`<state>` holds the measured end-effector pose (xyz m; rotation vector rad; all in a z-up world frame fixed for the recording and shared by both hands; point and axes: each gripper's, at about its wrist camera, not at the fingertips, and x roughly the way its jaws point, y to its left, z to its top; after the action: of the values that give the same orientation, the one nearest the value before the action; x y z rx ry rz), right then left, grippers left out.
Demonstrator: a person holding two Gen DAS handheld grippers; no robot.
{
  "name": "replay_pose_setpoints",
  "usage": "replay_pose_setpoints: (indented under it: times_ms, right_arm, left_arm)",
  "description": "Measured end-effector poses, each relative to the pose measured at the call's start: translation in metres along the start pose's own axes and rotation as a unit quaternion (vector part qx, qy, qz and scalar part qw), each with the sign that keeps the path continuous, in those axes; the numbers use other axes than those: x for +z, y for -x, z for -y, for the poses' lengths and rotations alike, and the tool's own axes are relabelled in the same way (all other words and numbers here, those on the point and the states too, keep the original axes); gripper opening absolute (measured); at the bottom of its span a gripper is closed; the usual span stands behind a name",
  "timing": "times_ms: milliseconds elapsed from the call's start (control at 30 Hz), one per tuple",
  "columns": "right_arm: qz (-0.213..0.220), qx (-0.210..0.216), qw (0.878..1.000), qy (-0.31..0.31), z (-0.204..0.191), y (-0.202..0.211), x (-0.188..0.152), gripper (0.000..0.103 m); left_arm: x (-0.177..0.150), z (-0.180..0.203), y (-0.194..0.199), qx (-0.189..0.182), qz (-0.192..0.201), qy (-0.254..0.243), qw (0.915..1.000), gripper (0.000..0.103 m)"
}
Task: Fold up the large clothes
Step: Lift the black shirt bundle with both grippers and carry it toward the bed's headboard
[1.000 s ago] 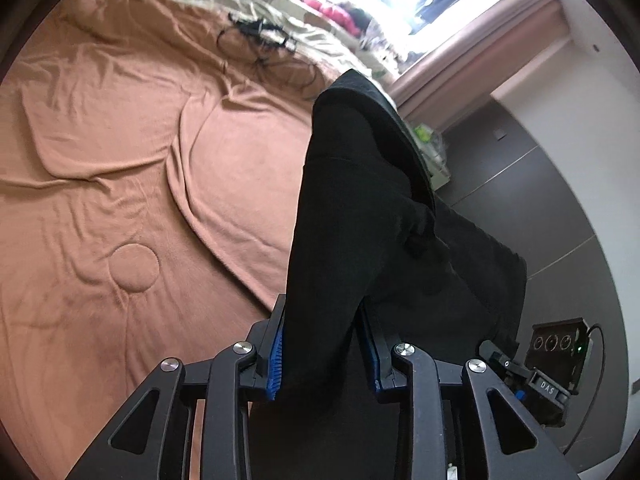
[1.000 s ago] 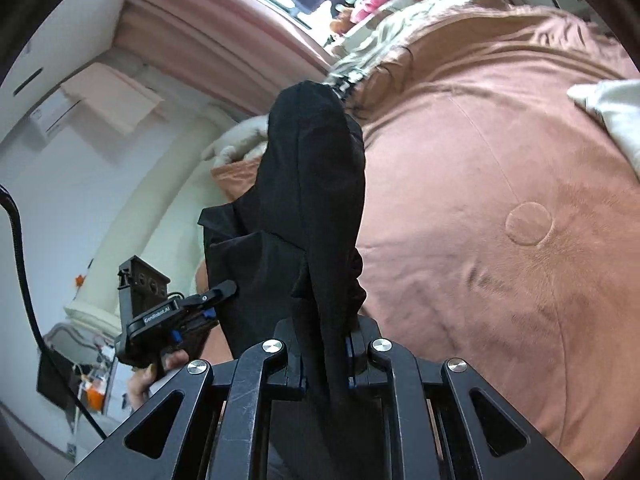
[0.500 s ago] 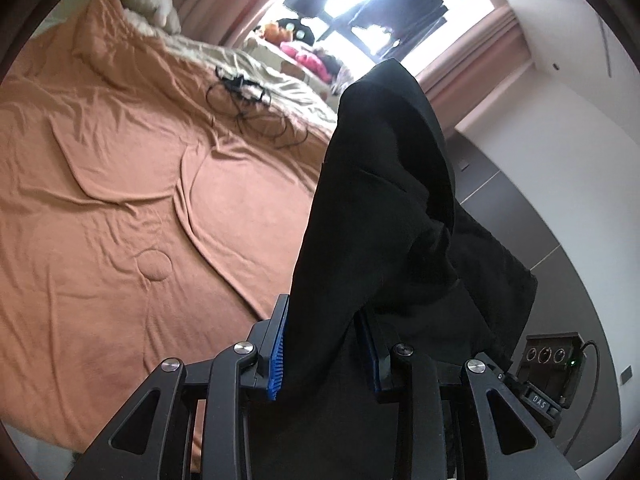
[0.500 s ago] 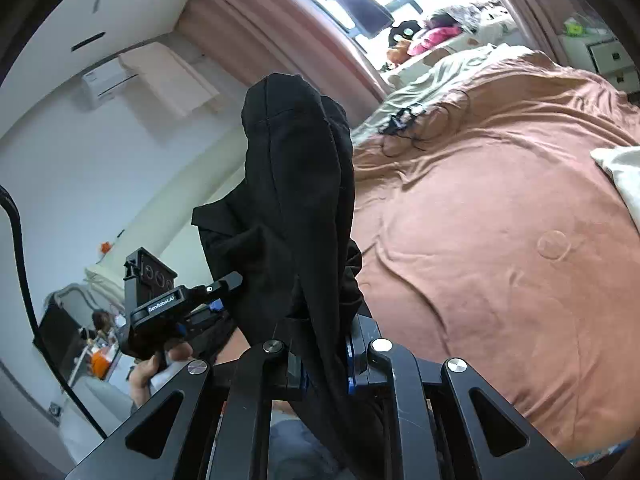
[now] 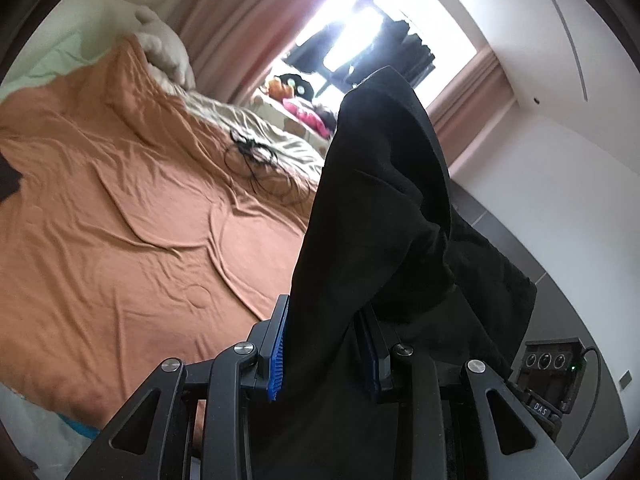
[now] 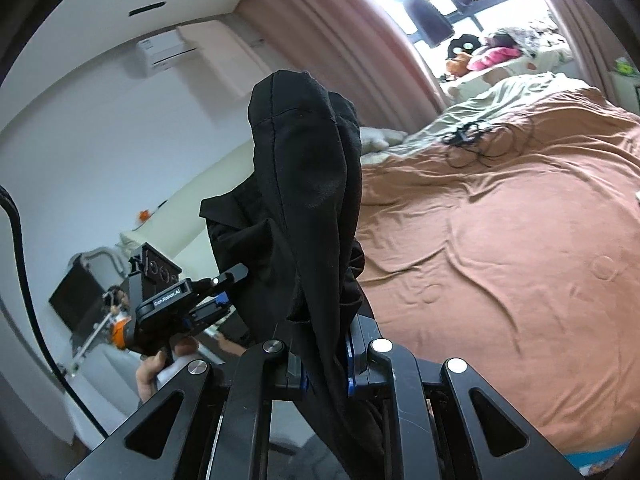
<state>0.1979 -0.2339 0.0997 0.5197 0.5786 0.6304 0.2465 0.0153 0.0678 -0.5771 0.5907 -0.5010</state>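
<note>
**Black garment up off the bed, one tong on each end**

My left gripper (image 5: 324, 354) is clamped on a thick bunch of the black garment (image 5: 384, 208), blue pads pressing the cloth from both sides. My right gripper (image 6: 326, 364) is closed much tighter on a thinner bunch of the same garment (image 6: 308, 200). The cloth stands up in a hump ahead of each set of fingers and hangs in folds between the two tongs, clear of the brown bedspread (image 5: 120, 220).

From the right wrist view I can see my left gripper (image 6: 218, 294) off to the side with cloth in its jaws, and my left hand (image 6: 160, 364) on its handle.

No boxes, baskets or other containers show in either view. On the bed lie only a tangle of black cable (image 5: 252, 154) near the far edge and a pale pillow (image 5: 168, 56) at the corner.

Compared with a second ago, both tongs have risen and tipped upward: much more of the window (image 5: 360, 32), the pink curtain (image 6: 332, 40) and the white walls now fills each view, and the bed sits lower. Both grips look unchanged
</note>
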Motion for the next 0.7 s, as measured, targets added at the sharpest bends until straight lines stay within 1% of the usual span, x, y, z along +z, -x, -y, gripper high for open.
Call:
replay_pose_setpoints:
  times_ms: [200,400,700]
  right_arm:
    - [-0.01,0.025,0.999,0.02,-0.034,-0.016,-0.008,0.014]
    - [-0.022,0.05,0.998,0.039,-0.074,-0.035,-0.019,0.014]
    - [-0.042,0.092,0.993,0.065,-0.139,-0.072,-0.045,0.014]
  left_arm:
    - [0.002,-0.008,0.056,0.012,0.032,-0.001,0.9994,0.032]
    - [0.001,-0.023,0.109,0.032,0.061,0.004,0.9976,0.032]
    - [-0.003,-0.051,0.199,0.07,0.104,0.013,0.992,0.032]
